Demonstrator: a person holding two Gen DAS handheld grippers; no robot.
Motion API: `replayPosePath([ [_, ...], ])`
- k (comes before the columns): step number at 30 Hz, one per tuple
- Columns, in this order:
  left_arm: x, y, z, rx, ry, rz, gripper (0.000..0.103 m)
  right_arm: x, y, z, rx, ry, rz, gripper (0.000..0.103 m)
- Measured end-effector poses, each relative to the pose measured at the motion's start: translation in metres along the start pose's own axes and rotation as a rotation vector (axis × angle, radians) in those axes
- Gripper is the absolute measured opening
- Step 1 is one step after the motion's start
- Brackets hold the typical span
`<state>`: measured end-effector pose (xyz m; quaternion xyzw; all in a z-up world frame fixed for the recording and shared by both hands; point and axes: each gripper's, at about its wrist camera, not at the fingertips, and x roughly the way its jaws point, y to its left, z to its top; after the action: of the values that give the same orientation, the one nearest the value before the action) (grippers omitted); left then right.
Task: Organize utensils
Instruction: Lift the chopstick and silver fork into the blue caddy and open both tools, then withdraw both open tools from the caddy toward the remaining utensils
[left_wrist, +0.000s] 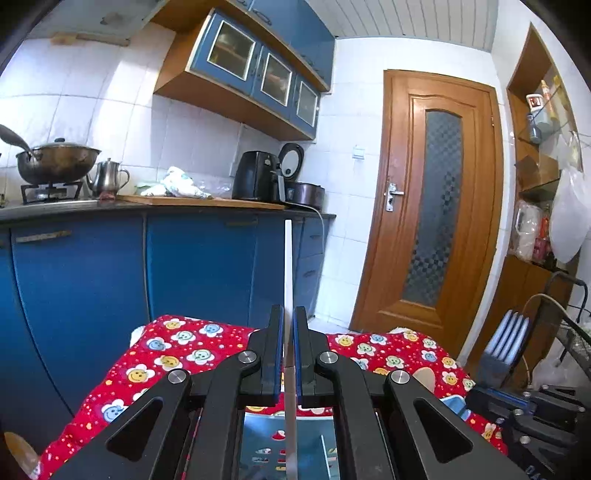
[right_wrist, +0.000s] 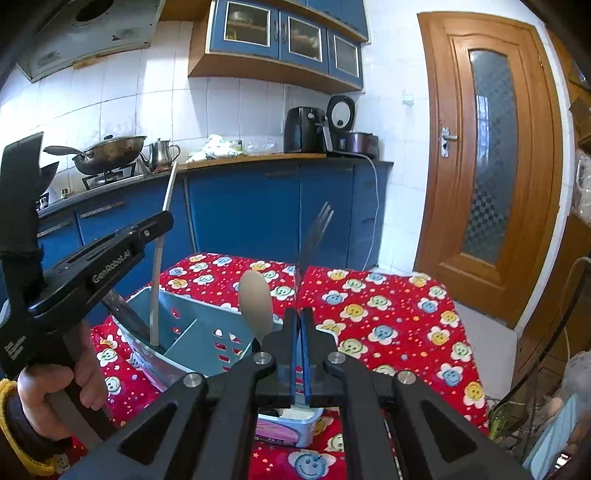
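Observation:
My left gripper (left_wrist: 289, 314) is shut on a long white stick (left_wrist: 288, 258) that rises straight up between its fingers. In the right wrist view the left gripper (right_wrist: 162, 221) comes in from the left, and the stick (right_wrist: 157, 280) runs down into the left compartment of a blue slotted caddy (right_wrist: 207, 332). A wooden spoon (right_wrist: 255, 299) and a dark utensil (right_wrist: 123, 315) stand in the caddy too. My right gripper (right_wrist: 300, 314) is shut on a metal fork (right_wrist: 314, 240), tines up, just right of the caddy. From the left wrist view the fork (left_wrist: 506, 339) and the right gripper (left_wrist: 491, 384) show at the right edge.
The caddy (left_wrist: 258, 435) sits on a table with a red smiley-face cloth (right_wrist: 388, 306). A white and pink box (right_wrist: 291, 424) lies under my right gripper. Behind are blue cabinets, a counter with a wok (right_wrist: 110, 151), a kettle and an air fryer (right_wrist: 303, 129), and a wooden door (right_wrist: 487, 158).

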<state>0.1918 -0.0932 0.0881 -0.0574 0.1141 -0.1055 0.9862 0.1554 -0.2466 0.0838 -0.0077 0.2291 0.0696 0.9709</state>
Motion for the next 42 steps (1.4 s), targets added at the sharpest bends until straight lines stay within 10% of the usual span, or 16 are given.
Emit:
replayPosePath([
  [12, -0.006, -0.009, 0.002, -0.004, 0.064, -0.109, 0.045, -0.006, -0.006, 0.002, 0.087, -0.033, 0.056, 0.025],
  [42, -0.088, -0.018, 0.017, 0.005, 0.172, -0.228, 0.049, -0.091, -0.009, -0.019, 0.23, -0.073, 0.08, 0.047],
])
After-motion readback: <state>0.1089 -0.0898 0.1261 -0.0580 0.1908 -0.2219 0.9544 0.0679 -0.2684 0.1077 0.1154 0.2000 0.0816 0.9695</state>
